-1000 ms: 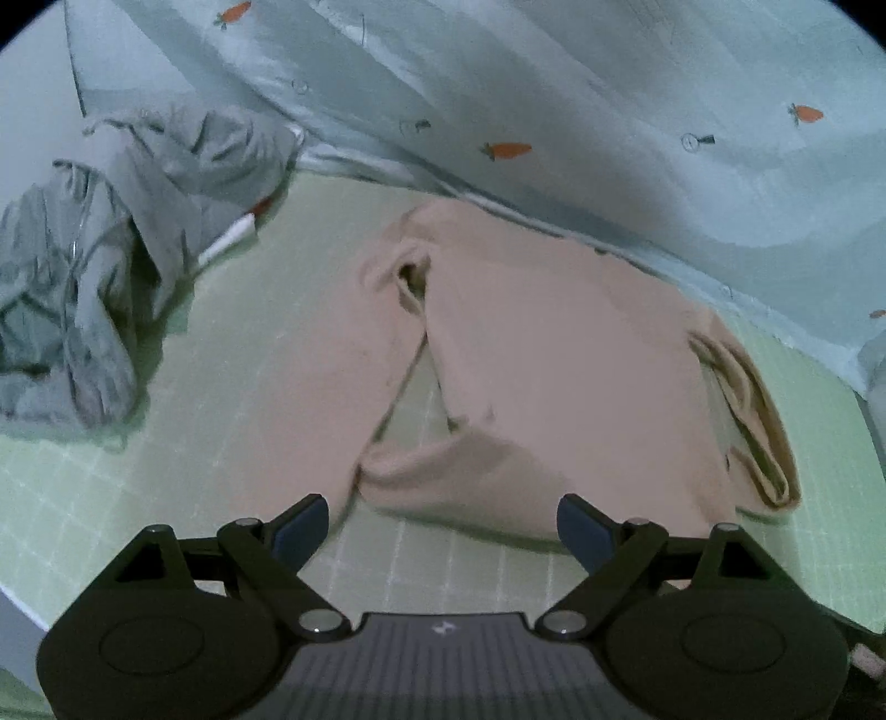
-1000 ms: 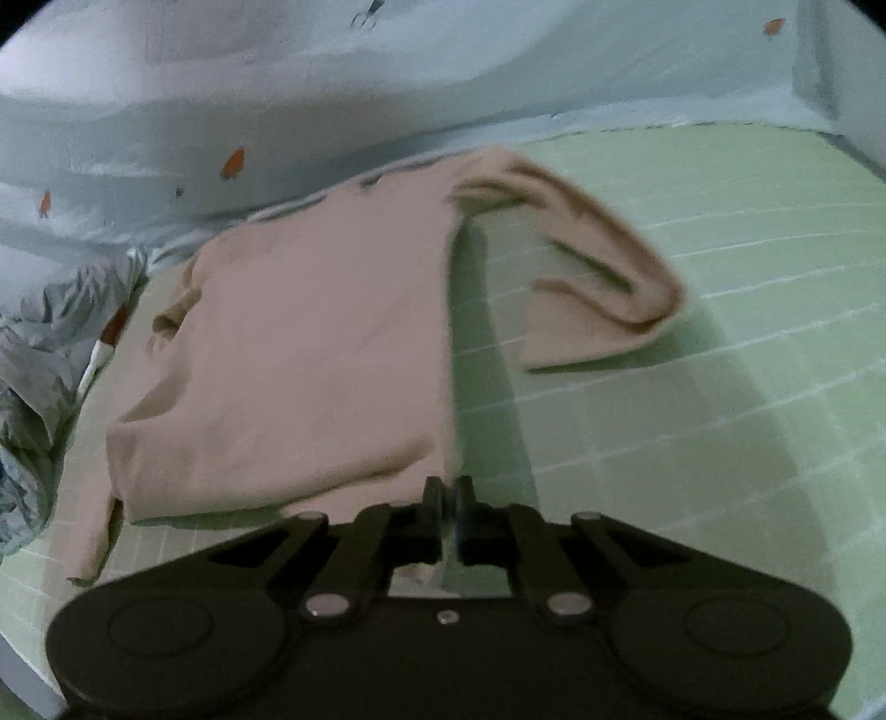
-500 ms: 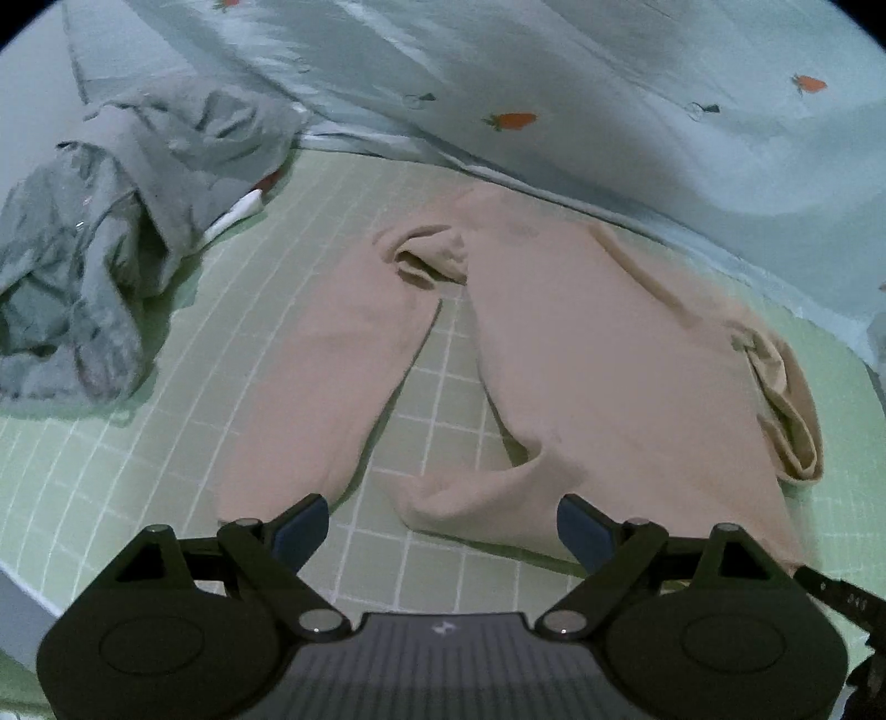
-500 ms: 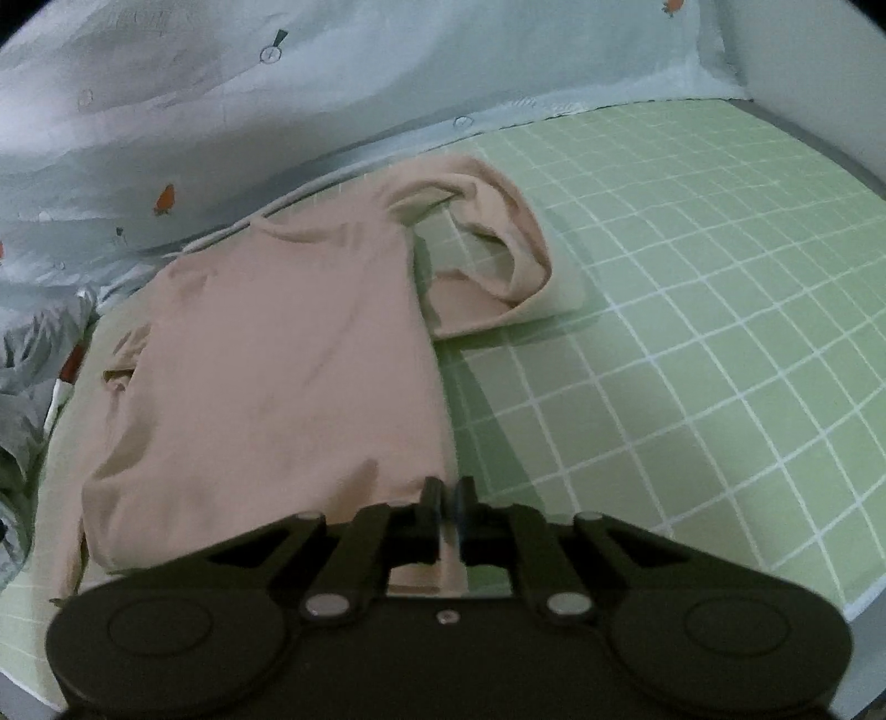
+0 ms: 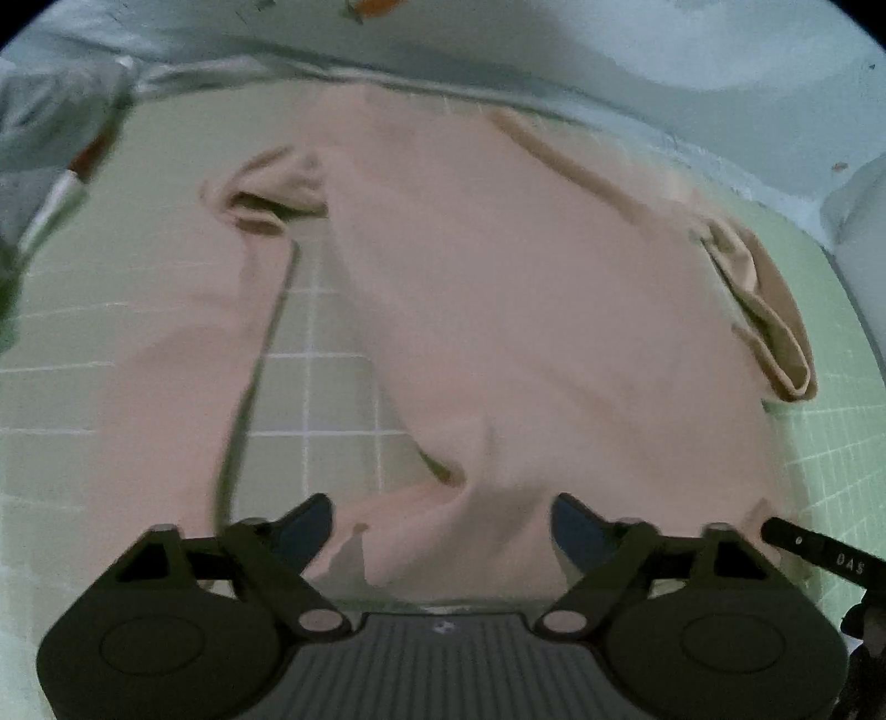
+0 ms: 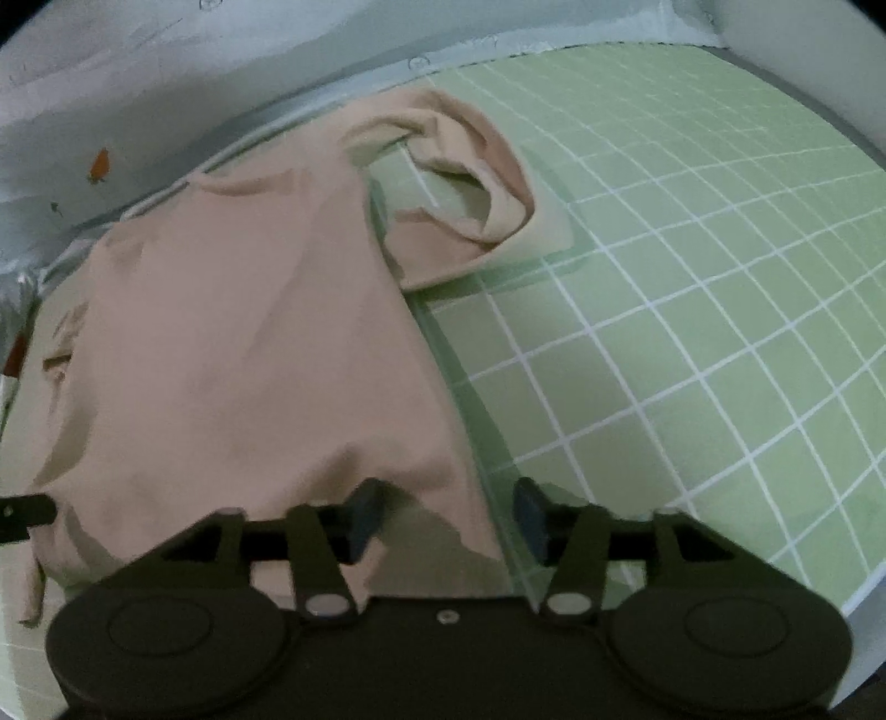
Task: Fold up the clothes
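Observation:
A beige long-sleeved top (image 5: 526,310) lies spread on the green gridded mat (image 5: 332,387), its hem toward me. In the left wrist view my left gripper (image 5: 443,531) is open, its fingers either side of the hem's left corner, close above it. One sleeve (image 5: 166,387) runs down the left. In the right wrist view the top (image 6: 238,343) fills the left half, with its other sleeve (image 6: 470,210) bunched at the far right. My right gripper (image 6: 446,520) is open over the hem's right corner. The right gripper's tip (image 5: 819,554) shows at the left view's right edge.
A pale blue sheet with carrot prints (image 5: 554,50) lies along the far side of the mat. A grey garment (image 5: 50,127) is heaped at the far left. The mat (image 6: 692,277) stretches right of the top, with its edge (image 6: 864,587) near the right gripper.
The right gripper was shut and is now open. Both grippers have dropped down and forward onto the hem of the top, which now looks much closer.

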`<action>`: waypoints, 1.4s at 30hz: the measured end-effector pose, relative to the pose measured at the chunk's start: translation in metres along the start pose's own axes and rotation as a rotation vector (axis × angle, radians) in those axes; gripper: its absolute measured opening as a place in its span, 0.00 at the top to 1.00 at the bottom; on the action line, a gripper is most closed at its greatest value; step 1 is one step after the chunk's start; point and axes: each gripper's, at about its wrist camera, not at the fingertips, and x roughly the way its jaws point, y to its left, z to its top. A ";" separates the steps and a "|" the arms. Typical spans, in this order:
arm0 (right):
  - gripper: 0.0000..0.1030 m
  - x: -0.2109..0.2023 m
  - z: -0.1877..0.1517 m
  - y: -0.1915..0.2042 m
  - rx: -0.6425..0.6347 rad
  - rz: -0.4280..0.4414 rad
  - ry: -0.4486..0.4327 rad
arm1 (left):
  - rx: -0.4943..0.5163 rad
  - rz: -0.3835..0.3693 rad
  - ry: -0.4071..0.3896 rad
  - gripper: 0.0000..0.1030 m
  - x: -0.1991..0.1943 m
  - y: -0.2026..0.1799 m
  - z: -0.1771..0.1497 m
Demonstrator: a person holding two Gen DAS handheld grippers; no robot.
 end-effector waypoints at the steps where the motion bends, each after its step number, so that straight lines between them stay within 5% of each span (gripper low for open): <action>1: 0.37 0.001 0.000 0.001 -0.001 -0.004 0.002 | -0.004 -0.010 0.016 0.49 0.005 0.001 0.004; 4: 0.32 0.004 0.001 0.007 -0.020 -0.019 0.004 | -0.042 -0.073 0.046 0.89 0.016 0.007 0.013; 9: 0.29 0.006 0.002 0.015 -0.053 -0.050 0.007 | -0.105 -0.068 -0.070 0.91 0.006 0.021 0.041; 13: 0.27 0.006 0.001 0.018 -0.070 -0.066 0.009 | -0.159 -0.048 -0.192 0.84 -0.009 0.032 0.055; 17: 0.28 0.005 0.000 0.019 -0.075 -0.070 0.012 | -0.109 0.040 -0.217 0.70 -0.020 0.031 0.044; 22: 0.30 0.002 -0.003 0.023 -0.050 0.018 0.022 | -0.103 0.075 -0.208 0.50 -0.033 0.048 0.021; 27: 0.30 0.007 -0.008 0.052 -0.163 0.067 0.044 | -0.097 0.110 -0.134 0.46 -0.031 0.053 0.007; 28: 0.35 0.007 -0.008 0.057 -0.188 0.066 0.046 | -0.102 0.115 -0.120 0.46 -0.029 0.054 0.005; 30: 0.59 0.007 -0.007 0.065 -0.236 0.076 0.049 | -0.110 0.123 -0.099 0.46 -0.025 0.055 0.002; 32: 0.94 0.006 -0.005 0.067 -0.262 0.091 0.060 | -0.104 0.137 -0.088 0.46 -0.023 0.056 -0.001; 36: 0.94 -0.008 0.005 0.050 -0.212 0.087 -0.017 | -0.078 0.165 -0.092 0.46 -0.024 0.057 -0.002; 39: 0.95 -0.022 0.020 0.032 -0.150 -0.032 -0.115 | -0.089 0.164 -0.099 0.46 -0.023 0.060 -0.002; 42: 0.94 -0.019 0.032 0.020 -0.095 -0.095 -0.119 | -0.090 0.148 -0.091 0.46 -0.019 0.060 -0.002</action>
